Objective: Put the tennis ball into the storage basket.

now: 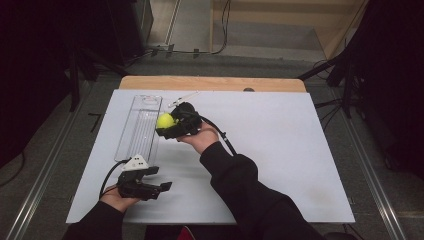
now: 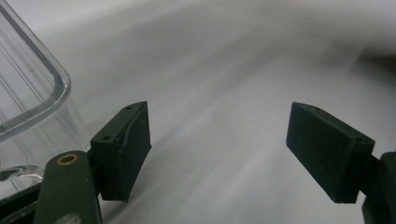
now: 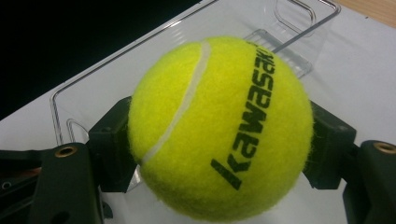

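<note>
A yellow tennis ball [image 1: 165, 120] [image 3: 219, 126] with black lettering sits between the jaws of my right gripper [image 1: 167, 125] [image 3: 219, 149], which is shut on it. The ball hangs just at the right edge of a long clear plastic tray [image 1: 140, 127] [image 3: 116, 70] lying on the white board. My left gripper [image 1: 159, 179] [image 2: 217, 154] rests low near the board's front left, jaws wide open with nothing between them. A rounded corner of the clear tray [image 2: 42, 93] stands close at the left in the left gripper view.
The white board [image 1: 280, 145] lies on a wooden table [image 1: 215, 82] and is bare on its right half. Small clear objects [image 1: 181, 97] lie beyond the tray's far right corner. Dark stands and cables surround the table on the floor.
</note>
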Available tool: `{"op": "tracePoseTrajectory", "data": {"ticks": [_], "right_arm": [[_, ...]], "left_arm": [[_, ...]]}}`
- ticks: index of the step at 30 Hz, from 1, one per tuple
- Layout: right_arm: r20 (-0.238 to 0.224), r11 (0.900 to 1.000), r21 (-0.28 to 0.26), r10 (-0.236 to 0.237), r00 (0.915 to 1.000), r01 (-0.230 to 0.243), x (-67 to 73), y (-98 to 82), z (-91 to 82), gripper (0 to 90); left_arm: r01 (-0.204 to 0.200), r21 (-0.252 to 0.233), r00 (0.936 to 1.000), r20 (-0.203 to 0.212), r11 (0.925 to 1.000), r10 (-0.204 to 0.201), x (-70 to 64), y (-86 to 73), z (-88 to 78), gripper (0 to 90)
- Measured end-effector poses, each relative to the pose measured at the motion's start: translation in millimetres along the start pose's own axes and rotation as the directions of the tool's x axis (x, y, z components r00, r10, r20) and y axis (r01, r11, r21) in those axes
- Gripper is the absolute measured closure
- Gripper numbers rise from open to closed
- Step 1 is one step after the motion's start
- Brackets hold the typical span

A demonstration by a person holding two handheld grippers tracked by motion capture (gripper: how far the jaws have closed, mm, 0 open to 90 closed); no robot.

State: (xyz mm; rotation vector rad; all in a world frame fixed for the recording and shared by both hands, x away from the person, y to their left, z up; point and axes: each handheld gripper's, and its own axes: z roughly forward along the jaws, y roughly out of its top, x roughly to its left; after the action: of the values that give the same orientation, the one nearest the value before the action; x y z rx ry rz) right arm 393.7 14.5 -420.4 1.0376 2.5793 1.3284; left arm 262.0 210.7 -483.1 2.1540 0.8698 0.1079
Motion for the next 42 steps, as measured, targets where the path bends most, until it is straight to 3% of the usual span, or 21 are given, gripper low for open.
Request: {"op": "tracePoseTrajectory", "data": {"ticks": [23,42], "right_arm": [[-0.005,1.0,-0.003,-0.019,0.9998,0.019,7.9,42.6,21.7,24.0],[-0.01,0.999,0.013,-0.036,0.9993,0.036,17.2,59.5,47.4,24.0]], "left_arm": [[0.003,-0.005,1.0,-0.001,1.0,-0.003,0.8,0.1,-0.7,22.7],[0.0,-0.001,1.0,0.0,1.0,0.0,0.9,-0.1,-0.4,22.8]]}}
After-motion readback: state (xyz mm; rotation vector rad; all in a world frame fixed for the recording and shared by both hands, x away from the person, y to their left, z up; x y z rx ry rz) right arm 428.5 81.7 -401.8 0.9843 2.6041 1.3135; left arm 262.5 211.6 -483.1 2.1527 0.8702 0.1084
